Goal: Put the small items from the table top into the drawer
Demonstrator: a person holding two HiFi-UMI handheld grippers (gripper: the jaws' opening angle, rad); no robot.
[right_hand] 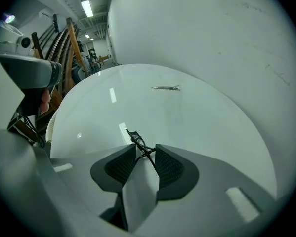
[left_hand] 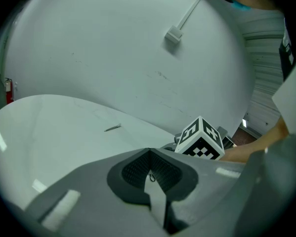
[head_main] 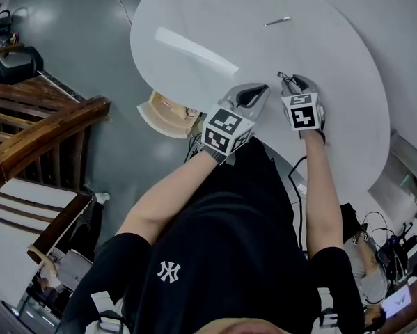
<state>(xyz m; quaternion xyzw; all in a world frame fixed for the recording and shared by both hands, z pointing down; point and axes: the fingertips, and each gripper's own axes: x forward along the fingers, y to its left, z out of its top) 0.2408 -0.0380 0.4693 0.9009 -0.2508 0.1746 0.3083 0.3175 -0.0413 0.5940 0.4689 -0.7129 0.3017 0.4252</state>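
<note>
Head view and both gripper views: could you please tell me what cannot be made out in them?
- Drawer: recognisable in no view; a beige thing in the head view is half hidden under the table.
- Thin silvery item: too small to name in every view.
- Black wire item: the right gripper covers its near end in the right gripper view.

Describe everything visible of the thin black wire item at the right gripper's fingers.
The black wire item is a small piece of thin dark wire bent into crossing strands and loops, metal by its look. It sits in the gap at the tips of the right gripper, one end sticking out past the fingers over the white table. The fingers stand slightly apart and the wire seems to meet both pads; whether it is pinched, or rests on the table, cannot be told.
</note>
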